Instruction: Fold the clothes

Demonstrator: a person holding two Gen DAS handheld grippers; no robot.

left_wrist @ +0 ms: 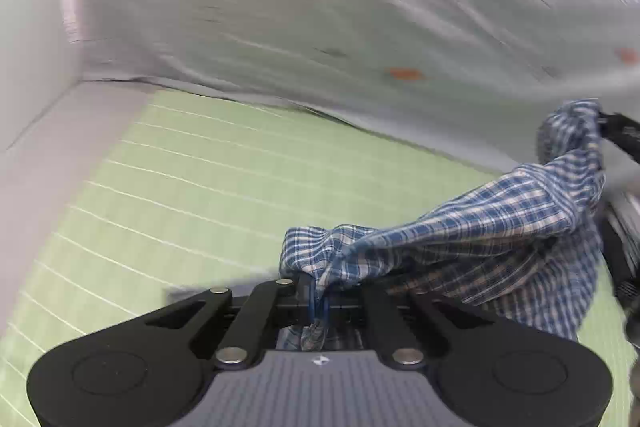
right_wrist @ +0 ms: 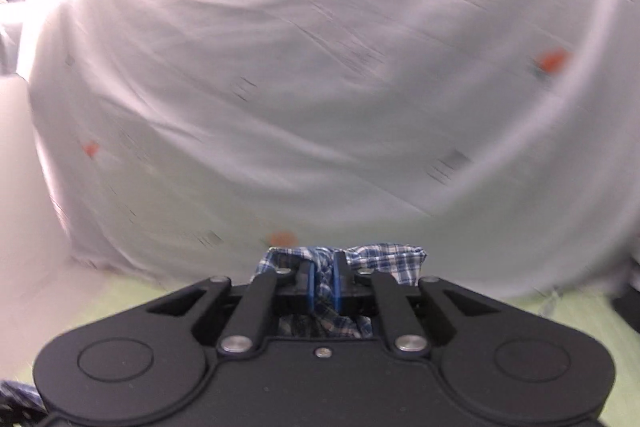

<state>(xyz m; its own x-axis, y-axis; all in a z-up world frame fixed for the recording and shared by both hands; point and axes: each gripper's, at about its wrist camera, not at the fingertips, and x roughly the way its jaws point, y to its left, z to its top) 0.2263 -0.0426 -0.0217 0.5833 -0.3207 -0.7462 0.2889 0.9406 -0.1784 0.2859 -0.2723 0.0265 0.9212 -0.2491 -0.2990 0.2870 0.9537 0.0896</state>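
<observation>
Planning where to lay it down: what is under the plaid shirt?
Under the plaid shirt lies the green lined mat; the part directly beneath the hanging cloth is hidden.

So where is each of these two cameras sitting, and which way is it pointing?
Left wrist: sits behind the left claw, looking along it over a green mat; the claw pinches the plaid shirt, and the other claw shows far right.
Right wrist: sits behind the right claw, facing a pale sheet; it pinches the same shirt.
Shared: shirt, sheet, mat.
</observation>
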